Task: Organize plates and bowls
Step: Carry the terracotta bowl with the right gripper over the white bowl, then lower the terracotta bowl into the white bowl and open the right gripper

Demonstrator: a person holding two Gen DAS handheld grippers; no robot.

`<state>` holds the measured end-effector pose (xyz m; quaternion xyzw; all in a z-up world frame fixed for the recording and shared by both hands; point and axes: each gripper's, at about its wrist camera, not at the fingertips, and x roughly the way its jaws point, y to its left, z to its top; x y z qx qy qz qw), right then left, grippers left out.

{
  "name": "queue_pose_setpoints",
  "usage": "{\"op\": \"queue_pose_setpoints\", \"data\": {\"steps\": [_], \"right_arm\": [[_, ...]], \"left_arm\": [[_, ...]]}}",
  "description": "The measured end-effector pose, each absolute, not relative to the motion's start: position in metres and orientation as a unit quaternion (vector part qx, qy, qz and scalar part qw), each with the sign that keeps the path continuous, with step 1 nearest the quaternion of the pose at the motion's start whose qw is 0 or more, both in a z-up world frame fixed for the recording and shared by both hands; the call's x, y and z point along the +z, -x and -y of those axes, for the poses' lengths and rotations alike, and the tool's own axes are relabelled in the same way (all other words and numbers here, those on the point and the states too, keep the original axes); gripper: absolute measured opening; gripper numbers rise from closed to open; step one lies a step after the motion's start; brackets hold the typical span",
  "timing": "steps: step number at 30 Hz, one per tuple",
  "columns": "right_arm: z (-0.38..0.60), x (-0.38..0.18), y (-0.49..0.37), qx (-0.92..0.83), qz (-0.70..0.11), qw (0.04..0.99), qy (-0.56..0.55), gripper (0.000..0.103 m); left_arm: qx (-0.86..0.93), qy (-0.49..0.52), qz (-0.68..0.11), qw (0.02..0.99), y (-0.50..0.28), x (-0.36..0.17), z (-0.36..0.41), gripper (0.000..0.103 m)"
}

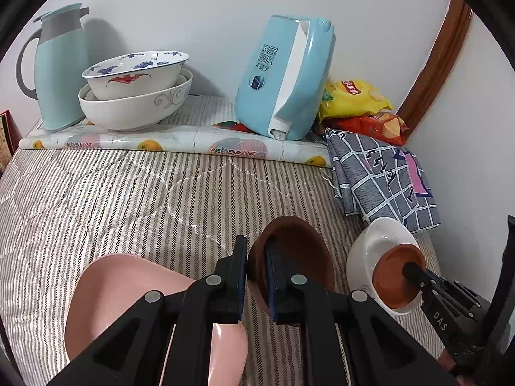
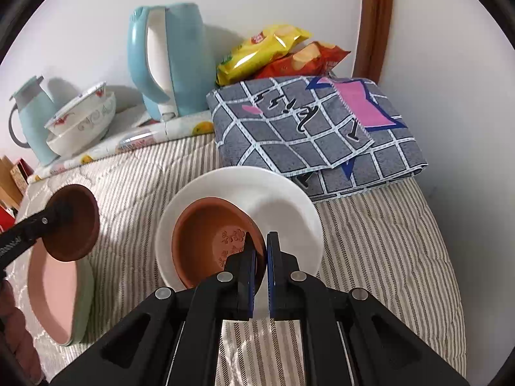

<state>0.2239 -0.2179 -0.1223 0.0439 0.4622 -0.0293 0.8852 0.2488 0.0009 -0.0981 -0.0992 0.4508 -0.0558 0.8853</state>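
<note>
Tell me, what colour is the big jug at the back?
Light blue jug, clearest from the right wrist.

A striped quilted bed cover (image 2: 370,231) is carrying a white bowl (image 2: 289,199) just ahead of the right fingers; pink plates (image 2: 54,289) are lying left; a folded checked cloth (image 2: 305,122) is lying beyond.

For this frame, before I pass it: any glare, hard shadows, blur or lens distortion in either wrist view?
Left wrist view: strong fisheye bending, so the wooden door frame curves; black vignette corners; soft shadow behind the thermos jug; small sheen on the pink plate; reasonably sharp. Right wrist view: same distortion; the brown bowl shades the white plate; glare on the chip bags.
</note>
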Motion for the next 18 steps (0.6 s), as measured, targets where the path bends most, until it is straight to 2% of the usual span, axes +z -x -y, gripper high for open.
{"op": "queue_pose_setpoints", "data": {"steps": [18], "right_arm": [[0.220,-0.146,-0.250,-0.029,-0.491,0.870,-0.036,0.006]], "left_arm": [[-0.063,0.101,-0.460,0.880,-0.266,-0.112,0.004,0.011]]}}
